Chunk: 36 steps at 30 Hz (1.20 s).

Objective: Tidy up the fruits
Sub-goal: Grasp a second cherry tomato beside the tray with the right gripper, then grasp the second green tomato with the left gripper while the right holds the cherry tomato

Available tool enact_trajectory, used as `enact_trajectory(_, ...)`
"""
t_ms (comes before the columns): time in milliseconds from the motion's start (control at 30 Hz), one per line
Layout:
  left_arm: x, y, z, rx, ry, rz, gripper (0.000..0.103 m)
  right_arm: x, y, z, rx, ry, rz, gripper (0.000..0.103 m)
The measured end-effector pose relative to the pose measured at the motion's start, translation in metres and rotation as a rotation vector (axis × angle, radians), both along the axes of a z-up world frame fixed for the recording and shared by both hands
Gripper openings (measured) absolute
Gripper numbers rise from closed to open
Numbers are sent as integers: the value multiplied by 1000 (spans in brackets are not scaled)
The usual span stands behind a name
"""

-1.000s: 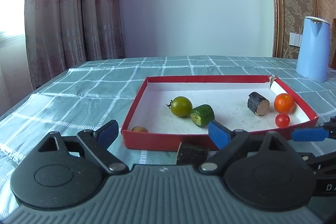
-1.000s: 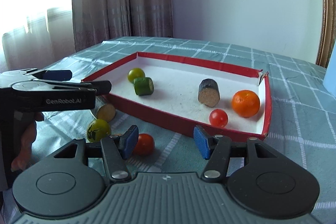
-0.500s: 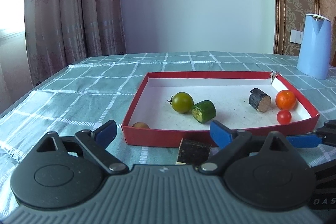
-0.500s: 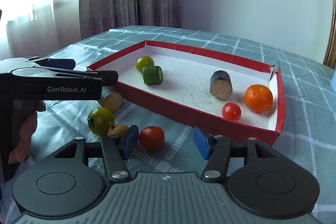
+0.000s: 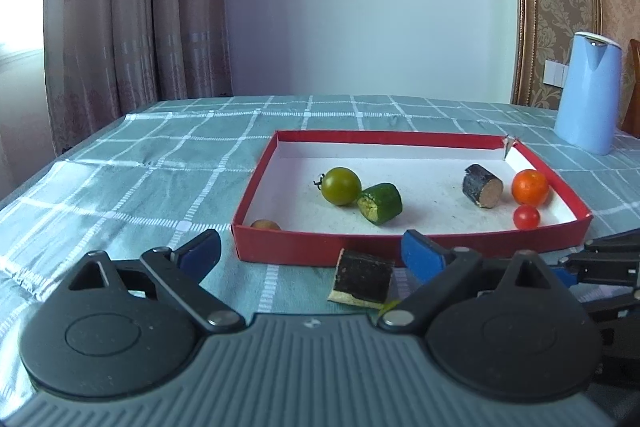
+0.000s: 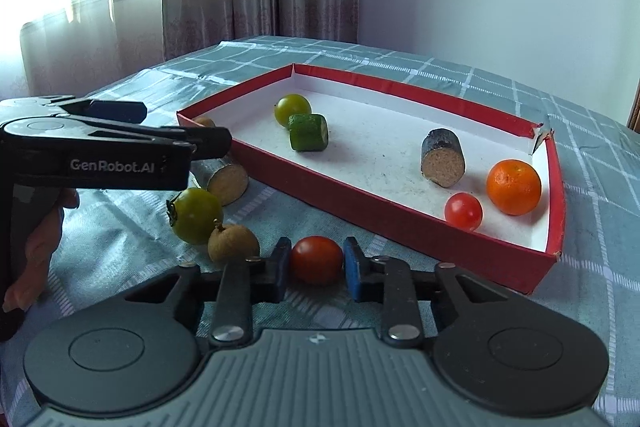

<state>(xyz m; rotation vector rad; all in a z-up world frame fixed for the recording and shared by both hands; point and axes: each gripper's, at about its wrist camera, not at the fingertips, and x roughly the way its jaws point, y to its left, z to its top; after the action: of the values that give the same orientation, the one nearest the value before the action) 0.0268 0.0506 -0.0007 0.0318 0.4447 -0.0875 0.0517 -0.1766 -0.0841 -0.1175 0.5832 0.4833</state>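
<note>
A red-rimmed tray (image 5: 440, 251) (image 6: 400, 203) holds a green tomato (image 5: 341, 185), a cucumber piece (image 5: 380, 203), a dark cut log piece (image 5: 482, 185), an orange (image 5: 530, 187) and a small red tomato (image 5: 526, 217). My right gripper (image 6: 316, 263) is shut on a red tomato (image 6: 317, 259) on the cloth in front of the tray. Beside it lie a longan (image 6: 233, 243), a green tomato (image 6: 196, 215) and a dark cut piece (image 6: 224, 179) (image 5: 362, 283). My left gripper (image 5: 308, 251) is open and empty above that piece.
A blue kettle (image 5: 588, 91) stands at the far right of the table. A small brown fruit (image 5: 265, 225) lies in the tray's near left corner. Curtains hang behind the checked green tablecloth (image 5: 140, 179). The left gripper's body (image 6: 100, 155) is left of my right gripper.
My right gripper moved left and forward to the red tomato and closed its fingers on it. The left gripper rose slightly and stayed open.
</note>
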Motion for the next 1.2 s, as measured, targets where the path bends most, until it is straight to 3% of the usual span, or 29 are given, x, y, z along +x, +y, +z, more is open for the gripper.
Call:
enact_trajectory(167, -14, -2, -3, 30, 28, -5, 98, -1, -9, 1, -10, -11, -62, 27)
enact_trajectory(500, -16, -25, -12, 111, 62, -46, 102, -3, -10, 1, -12, -9, -56, 27)
enact_trajectory(633, -11, -21, -13, 85, 89, -63, 102, -3, -10, 1, -15, -8, -53, 27)
enact_trajectory(767, -7, -2, -12, -50, 163, -126, 88, -5, -10, 1, -16, -8, -52, 27)
enact_trajectory(867, -7, 9, -12, -117, 197, -166, 85, -4, -10, 0, -18, -5, -51, 27)
enact_trajectory(967, -4, 5, -13, -115, 224, -204, 90, -4, -10, 0, -20, -4, -51, 27)
enact_trajectory(1100, -7, -2, -11, -74, 188, -165, 90, -4, -9, 0, -21, -5, -51, 27)
enact_trajectory(1200, -6, 4, -11, -85, 195, -160, 79, -4, -9, 0, -21, -5, -51, 27)
